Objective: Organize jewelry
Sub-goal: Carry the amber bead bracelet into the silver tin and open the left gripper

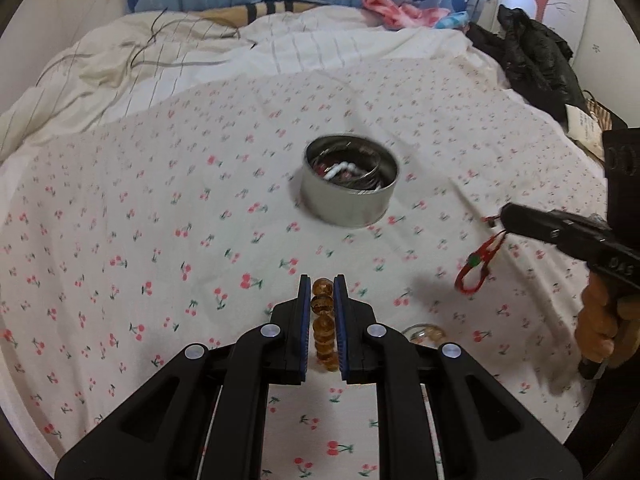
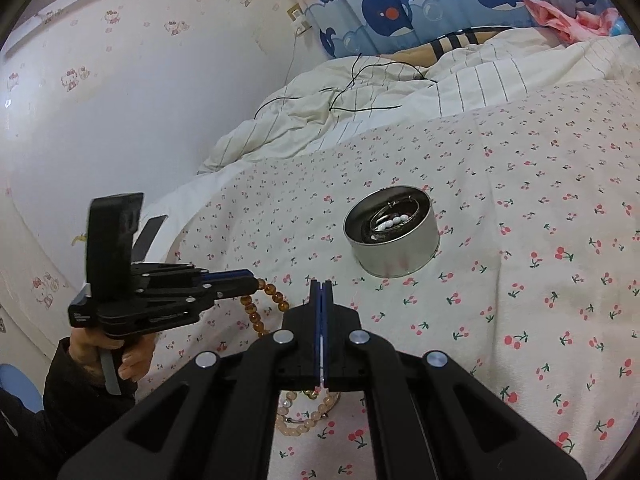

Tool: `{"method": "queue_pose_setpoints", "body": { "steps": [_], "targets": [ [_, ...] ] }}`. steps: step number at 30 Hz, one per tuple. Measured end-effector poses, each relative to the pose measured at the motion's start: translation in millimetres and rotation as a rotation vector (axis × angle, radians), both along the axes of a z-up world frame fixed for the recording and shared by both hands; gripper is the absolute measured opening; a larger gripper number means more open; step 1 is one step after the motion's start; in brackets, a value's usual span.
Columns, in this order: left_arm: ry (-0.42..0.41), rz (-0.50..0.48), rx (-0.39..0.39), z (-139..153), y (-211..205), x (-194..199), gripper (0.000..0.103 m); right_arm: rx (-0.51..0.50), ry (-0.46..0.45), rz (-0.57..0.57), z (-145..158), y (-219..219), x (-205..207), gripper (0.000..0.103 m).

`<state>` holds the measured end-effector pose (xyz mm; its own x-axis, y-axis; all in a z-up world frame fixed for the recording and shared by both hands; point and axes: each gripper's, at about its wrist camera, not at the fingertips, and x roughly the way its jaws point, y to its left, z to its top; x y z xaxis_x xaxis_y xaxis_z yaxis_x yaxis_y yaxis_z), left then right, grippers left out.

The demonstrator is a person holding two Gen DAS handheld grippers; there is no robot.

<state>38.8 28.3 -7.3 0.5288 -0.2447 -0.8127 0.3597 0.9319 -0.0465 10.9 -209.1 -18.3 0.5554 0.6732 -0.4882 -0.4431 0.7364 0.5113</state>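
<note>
One tin (image 1: 350, 182), two grippers: left (image 1: 322, 292) pinching amber bracelet (image 1: 322, 320) (right (image 1: 496, 220) gripping red loop (image 1: 474, 268))

A home bedroom, likely a child's. A bed (image 1: 120, 220) spread with a cherry-print sheet lies under and ahead of the left claw (image 1: 323, 292), with a rumpled striped duvet (image 1: 168, 56) farther ahead. Beyond it hangs a blue whale-print curtain (image 2: 400, 8). Left of the right claw (image 2: 322, 286) rises cartoon-kitten wallpaper (image 2: 120, 80). Dark clothing (image 1: 536, 52) is heaped far ahead-right of the left claw.
</note>
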Motion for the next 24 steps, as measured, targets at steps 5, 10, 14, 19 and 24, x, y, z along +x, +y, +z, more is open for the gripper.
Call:
{"method": "queue_pose_setpoints", "body": {
  "steps": [5, 10, 14, 19, 24],
  "targets": [
    [-0.039, -0.019, 0.005, 19.6, -13.0, -2.1, 0.010, 0.036, 0.000, -0.013, 4.7, -7.3, -0.2, 0.001],
    [-0.046, -0.031, -0.020, 31.4, -25.6, 5.3, 0.010, 0.072, 0.008, -0.046, 8.4, -21.0, 1.2, 0.001],
    [-0.050, -0.039, -0.029, 38.2, -37.4, 17.7, 0.010, 0.092, 0.011, -0.068, 10.7, -31.0, 2.8, 0.001],
    [-0.067, -0.059, -0.048, 51.7, -53.0, 36.8, 0.010, 0.099, 0.025, -0.081, 9.5, -35.7, 5.5, 0.001],
    [-0.079, -0.078, -0.071, 60.9, -70.1, 61.2, 0.010, 0.097, 0.026, -0.083, 8.4, -36.7, 5.4, 0.001]
  ]
}}
